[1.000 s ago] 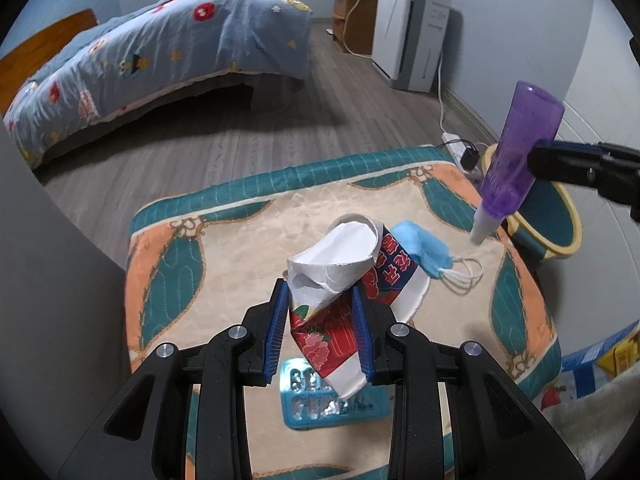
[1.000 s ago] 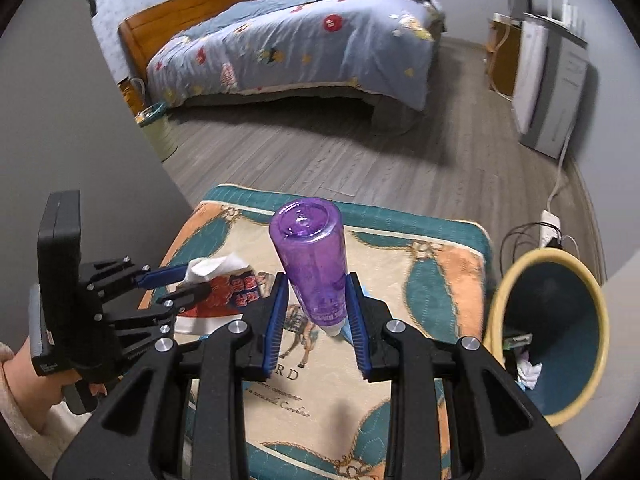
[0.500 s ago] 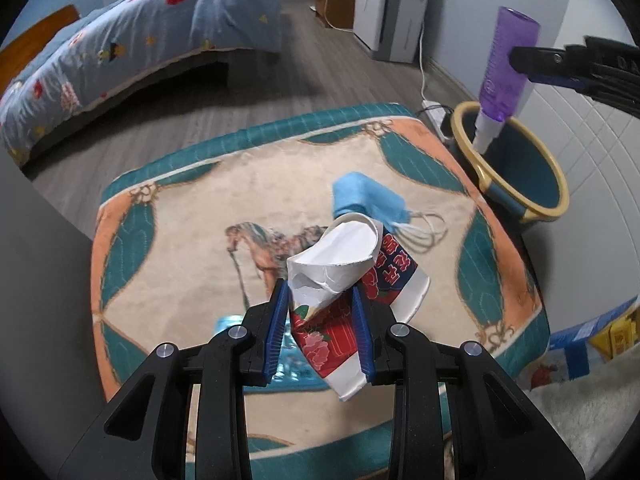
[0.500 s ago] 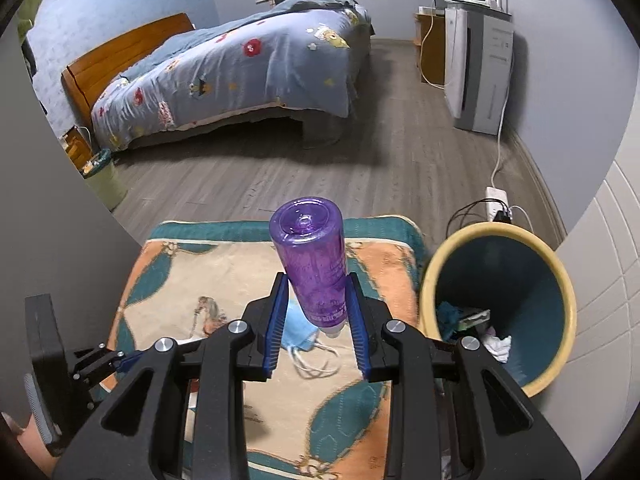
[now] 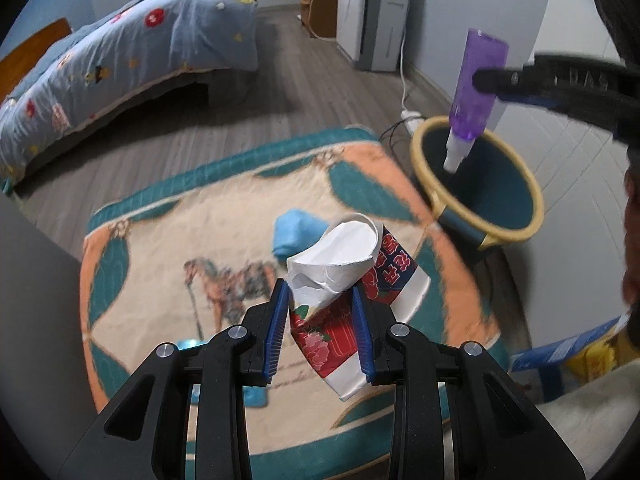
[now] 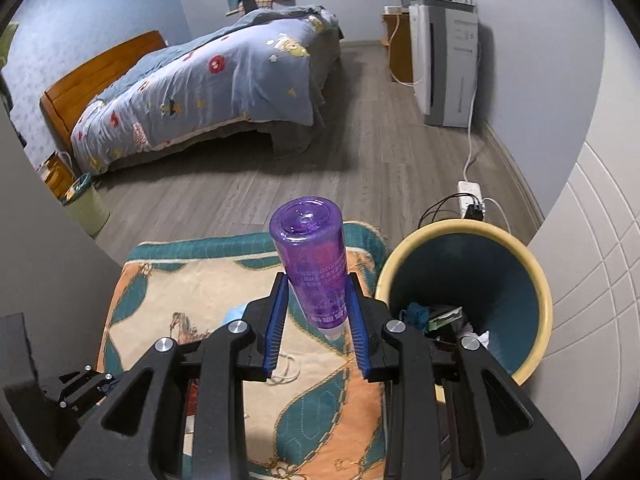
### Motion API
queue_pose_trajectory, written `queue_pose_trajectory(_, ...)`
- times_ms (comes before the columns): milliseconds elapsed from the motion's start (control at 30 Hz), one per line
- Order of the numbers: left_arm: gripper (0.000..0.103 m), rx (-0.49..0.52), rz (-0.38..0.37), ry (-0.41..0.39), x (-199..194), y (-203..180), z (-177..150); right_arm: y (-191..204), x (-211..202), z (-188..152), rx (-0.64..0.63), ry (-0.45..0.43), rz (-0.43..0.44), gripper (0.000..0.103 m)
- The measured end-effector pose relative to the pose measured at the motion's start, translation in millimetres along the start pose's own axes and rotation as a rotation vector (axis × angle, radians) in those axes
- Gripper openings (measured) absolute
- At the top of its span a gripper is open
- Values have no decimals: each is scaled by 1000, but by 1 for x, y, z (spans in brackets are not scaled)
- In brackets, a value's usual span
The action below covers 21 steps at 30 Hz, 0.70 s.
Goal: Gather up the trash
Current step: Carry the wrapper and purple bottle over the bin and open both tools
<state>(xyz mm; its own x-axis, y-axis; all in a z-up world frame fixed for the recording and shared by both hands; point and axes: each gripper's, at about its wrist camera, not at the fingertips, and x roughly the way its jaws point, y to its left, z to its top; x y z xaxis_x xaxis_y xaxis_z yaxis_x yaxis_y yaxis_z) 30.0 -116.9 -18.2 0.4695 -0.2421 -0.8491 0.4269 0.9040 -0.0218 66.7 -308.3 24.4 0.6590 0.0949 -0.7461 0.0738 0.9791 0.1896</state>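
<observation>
My left gripper (image 5: 322,330) is shut on a crumpled red, white and blue paper cup (image 5: 352,284), held above the patterned mat (image 5: 160,248). My right gripper (image 6: 316,322) is shut on a purple bottle (image 6: 314,276), held with its white cap pointing down. In the left wrist view the purple bottle (image 5: 474,92) hangs over the near rim of the yellow-rimmed teal bin (image 5: 516,236). The bin (image 6: 536,276) holds some trash at its bottom. A blue face mask (image 5: 296,230) lies on the mat beyond the cup.
A small blue packet (image 5: 188,346) lies on the mat near my left gripper. A power strip with cables (image 6: 470,200) sits on the wood floor behind the bin. A bed (image 6: 208,84) and a white appliance (image 6: 444,64) stand further back. A tiled wall (image 6: 592,280) rises at the right.
Both grippers moved right toward the bin with their loads. The purple bottle went from over the mat's right edge to over the bin's rim. The right gripper rolled, and the bin now shows more fully.
</observation>
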Motion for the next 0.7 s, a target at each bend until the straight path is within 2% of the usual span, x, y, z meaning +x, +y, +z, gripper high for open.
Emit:
queue_pose_trajectory(100, 32, -14, -17, -6, 2, -9, 15, -12, -2, 4, 18, -17, -42, 29)
queue_pose_trajectory(233, 32, -32, -50, -8, 10, -24, 36, -37, -5, 10, 94, -29, -36, 29)
queue_pose_trajectory(400, 32, -5, -75, -13, 25, -49, 64, -68, -8, 16, 136, -61, -105, 29)
queue_pose_trajectory(700, 32, 30, -138, 36, 65, -97, 98, -115, 7, 10, 194, -43, -311, 29)
